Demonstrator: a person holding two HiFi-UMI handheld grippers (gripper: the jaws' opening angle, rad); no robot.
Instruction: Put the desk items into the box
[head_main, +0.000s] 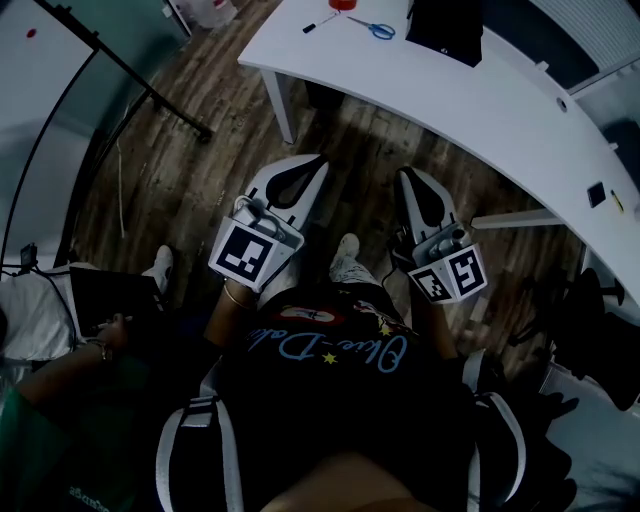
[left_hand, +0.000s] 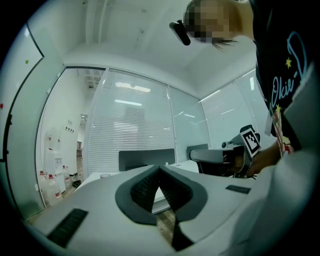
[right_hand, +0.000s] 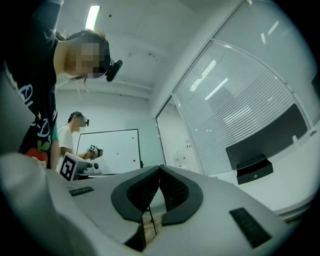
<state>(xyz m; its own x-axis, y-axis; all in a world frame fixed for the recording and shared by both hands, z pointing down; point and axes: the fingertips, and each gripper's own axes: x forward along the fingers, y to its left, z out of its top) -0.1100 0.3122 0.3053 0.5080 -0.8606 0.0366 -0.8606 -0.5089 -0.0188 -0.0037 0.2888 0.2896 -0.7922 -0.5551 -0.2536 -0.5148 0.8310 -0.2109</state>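
While both tools hang low in front of the person's chest in the head view, the left gripper (head_main: 300, 175) sits at centre left and the right gripper (head_main: 418, 195) at centre right, each over the wooden floor (head_main: 200, 150). Each gripper's own view shows its two dark ribbed pads meeting at the tips, so both are closed with nothing between the jaws.

The white desk (head_main: 500, 110) runs across the upper right of the head view, well apart from both grippers. On its far end, at the top edge of the frame, lie blue-handled scissors (head_main: 378, 28), a pen (head_main: 320, 20) just left of them, and a red item (head_main: 343, 4) cut off by the frame edge. The black box (head_main: 445, 28) stands on the desk just right of the scissors, and the items lie outside it.
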